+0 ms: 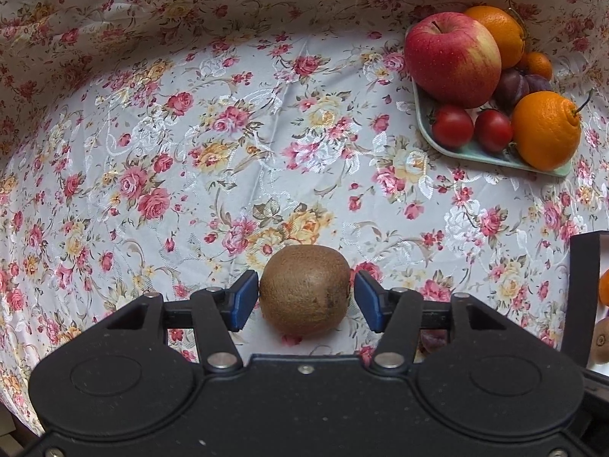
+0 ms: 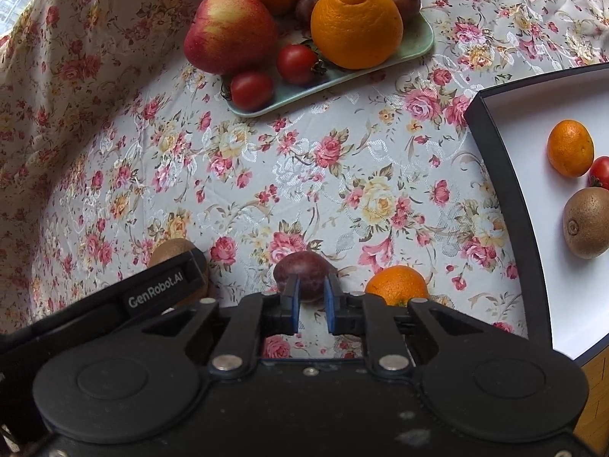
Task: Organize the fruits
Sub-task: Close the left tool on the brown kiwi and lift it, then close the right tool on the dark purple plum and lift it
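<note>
A brown kiwi point(image 1: 304, 290) lies on the floral cloth between the open jaws of my left gripper point(image 1: 305, 297); the blue pads stand just off its sides. My right gripper point(image 2: 313, 292) is shut on a dark purple plum point(image 2: 302, 274), held low over the cloth. A small orange point(image 2: 396, 285) lies just right of it. The left gripper's body covers most of the kiwi point(image 2: 173, 250) in the right wrist view. A green plate point(image 2: 415, 43) holds an apple point(image 2: 230, 37), oranges, plums and two small tomatoes.
A black-rimmed box point(image 2: 506, 190) with a white floor stands at the right and holds a mandarin point(image 2: 570, 147), a tomato and a kiwi point(image 2: 588, 226). The plate also shows in the left wrist view point(image 1: 479, 151). The cloth rises into a draped wall at back and left.
</note>
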Motion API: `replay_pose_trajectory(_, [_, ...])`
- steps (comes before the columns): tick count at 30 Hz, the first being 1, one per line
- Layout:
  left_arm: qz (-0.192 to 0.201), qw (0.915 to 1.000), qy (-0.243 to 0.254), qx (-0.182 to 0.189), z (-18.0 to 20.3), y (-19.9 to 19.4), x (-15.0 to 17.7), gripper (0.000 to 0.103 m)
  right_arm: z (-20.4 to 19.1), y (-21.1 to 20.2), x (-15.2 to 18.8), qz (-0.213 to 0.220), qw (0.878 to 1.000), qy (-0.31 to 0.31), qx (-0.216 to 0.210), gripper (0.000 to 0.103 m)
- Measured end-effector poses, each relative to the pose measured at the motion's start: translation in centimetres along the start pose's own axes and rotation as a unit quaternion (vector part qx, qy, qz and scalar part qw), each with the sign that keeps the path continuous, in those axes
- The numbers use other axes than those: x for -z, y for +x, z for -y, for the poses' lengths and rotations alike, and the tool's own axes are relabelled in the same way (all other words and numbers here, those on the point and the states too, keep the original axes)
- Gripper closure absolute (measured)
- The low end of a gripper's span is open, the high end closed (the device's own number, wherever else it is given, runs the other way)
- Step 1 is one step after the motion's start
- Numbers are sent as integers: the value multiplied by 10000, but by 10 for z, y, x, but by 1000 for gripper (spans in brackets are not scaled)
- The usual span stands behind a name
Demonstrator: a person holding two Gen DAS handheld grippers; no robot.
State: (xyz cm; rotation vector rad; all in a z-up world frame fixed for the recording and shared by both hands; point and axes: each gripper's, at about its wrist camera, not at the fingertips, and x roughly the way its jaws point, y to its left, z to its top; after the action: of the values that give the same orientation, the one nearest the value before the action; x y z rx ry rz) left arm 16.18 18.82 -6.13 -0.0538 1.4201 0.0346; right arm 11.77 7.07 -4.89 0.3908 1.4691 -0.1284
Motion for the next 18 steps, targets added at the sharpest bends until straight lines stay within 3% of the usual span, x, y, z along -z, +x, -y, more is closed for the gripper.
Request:
replay_pose_trajectory(7, [99, 9998, -191, 56, -9, 1, -1, 45, -1, -4, 2, 149, 9999, -31, -1, 85])
replay_pose_trajectory(11, [125, 9994, -319, -110, -16, -3, -2, 45, -6, -1, 3, 152, 9998, -42, -142, 83])
replay_pose_trajectory(18, [233, 9982, -502, -218, -34, -16, -8, 45, -13, 11, 4, 197, 9996, -119, 180, 75])
